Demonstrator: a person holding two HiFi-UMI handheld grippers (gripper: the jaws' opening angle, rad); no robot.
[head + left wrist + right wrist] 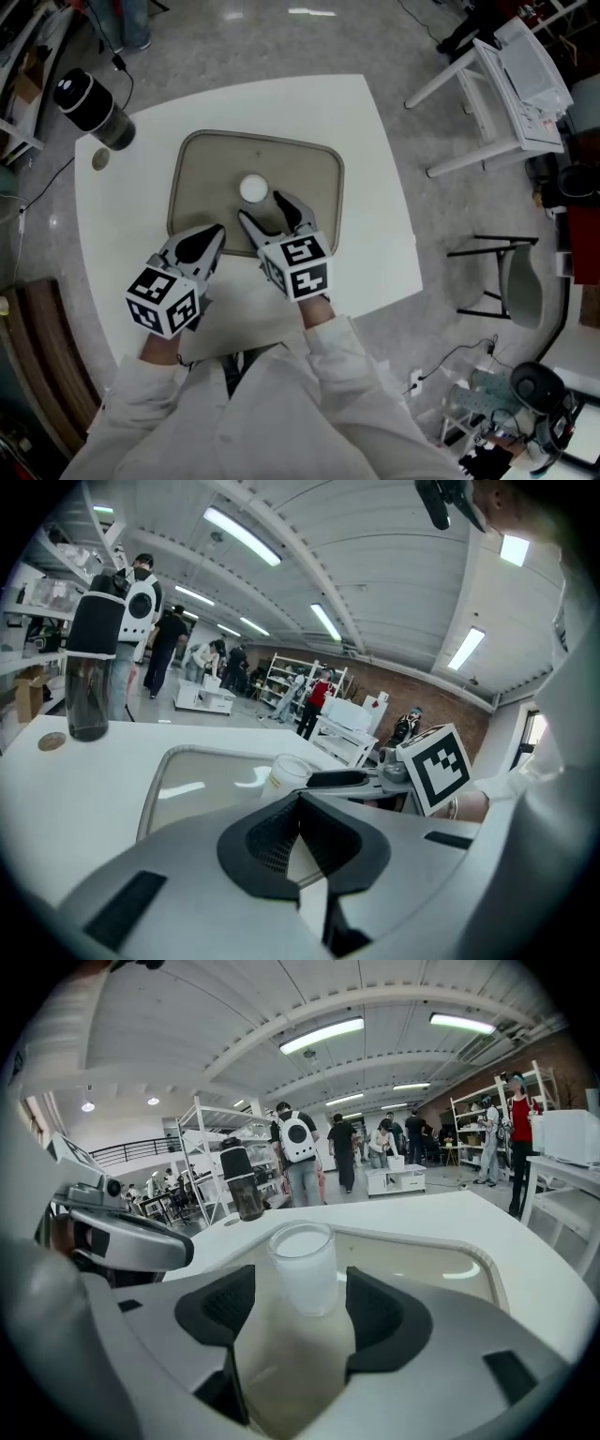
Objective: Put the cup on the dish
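A white cup (254, 188) stands upright near the middle of the beige dish (202, 159), a shallow rounded tray on the white table. My right gripper (262, 208) is open just behind the cup. In the right gripper view the cup (303, 1265) stands free in the gap at the fingertips, and neither pad touches it. My left gripper (214, 236) rests at the dish's near left edge. Its jaws are shut with nothing in them (300, 803). The left gripper view shows the cup (286, 772) beside the right gripper's jaw.
A black and grey bottle (94, 108) stands at the table's far left corner, with a small round disc (100, 159) next to it. A white chair (506, 84) and a dark stool (516, 281) stand on the floor to the right. People walk in the background.
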